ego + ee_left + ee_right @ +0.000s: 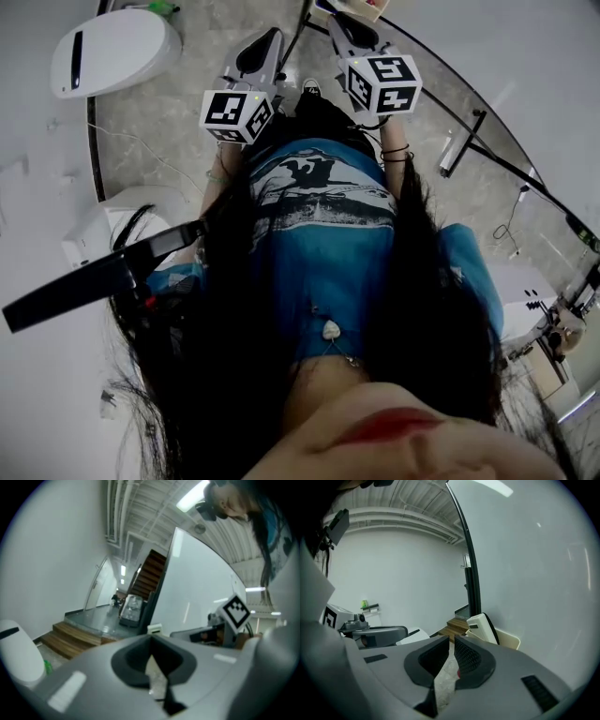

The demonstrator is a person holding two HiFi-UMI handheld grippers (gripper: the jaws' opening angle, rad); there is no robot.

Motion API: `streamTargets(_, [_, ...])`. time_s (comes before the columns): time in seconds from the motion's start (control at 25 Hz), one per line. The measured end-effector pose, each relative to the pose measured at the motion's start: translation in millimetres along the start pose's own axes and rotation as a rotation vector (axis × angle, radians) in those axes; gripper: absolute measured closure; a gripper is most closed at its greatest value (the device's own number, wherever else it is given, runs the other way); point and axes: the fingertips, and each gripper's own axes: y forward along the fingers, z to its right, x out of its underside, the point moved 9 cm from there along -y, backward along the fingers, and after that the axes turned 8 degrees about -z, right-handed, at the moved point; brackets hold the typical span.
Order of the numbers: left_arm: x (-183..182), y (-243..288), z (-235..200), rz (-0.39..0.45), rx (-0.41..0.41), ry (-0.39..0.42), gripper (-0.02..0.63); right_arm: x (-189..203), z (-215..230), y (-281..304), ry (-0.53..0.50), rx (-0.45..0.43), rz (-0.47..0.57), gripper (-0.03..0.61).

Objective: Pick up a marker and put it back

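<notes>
Marker axis, heading: indiscernible.

Hair (234, 309) blankets the middle of the head view, and both hands are lost behind the cubes (236, 114). Up top, the right gripper (342, 26) runs off the edge. Down the hallway a dark shape (115, 600), too small to tell. A red speck (459, 671) sits past the right jaws, unreadable.
</notes>
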Motion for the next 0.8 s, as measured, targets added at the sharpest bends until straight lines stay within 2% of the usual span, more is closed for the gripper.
streamTargets(0.12, [-7, 1, -5, 0.017, -0.021, -0.005, 0.612, -11, 1, 12, -0.071, 0.015, -0.042, 0.557])
streamTargets(0.24, [-10, 2, -9, 0.023, -0.043, -0.005, 0.612, -17, 1, 27, -0.141, 0.019, -0.113, 0.495])
streamTargets(0.44, [-14, 1, -17, 0.033, -0.08, -0.007, 0.612, -21, -5, 47, -0.241, 0.058, -0.228, 0.494])
streamTargets(0.8, [-14, -2, -25, 0.034, -0.126, -0.018, 0.612, -21, 1, 65, -0.31, 0.143, -0.342, 0.494])
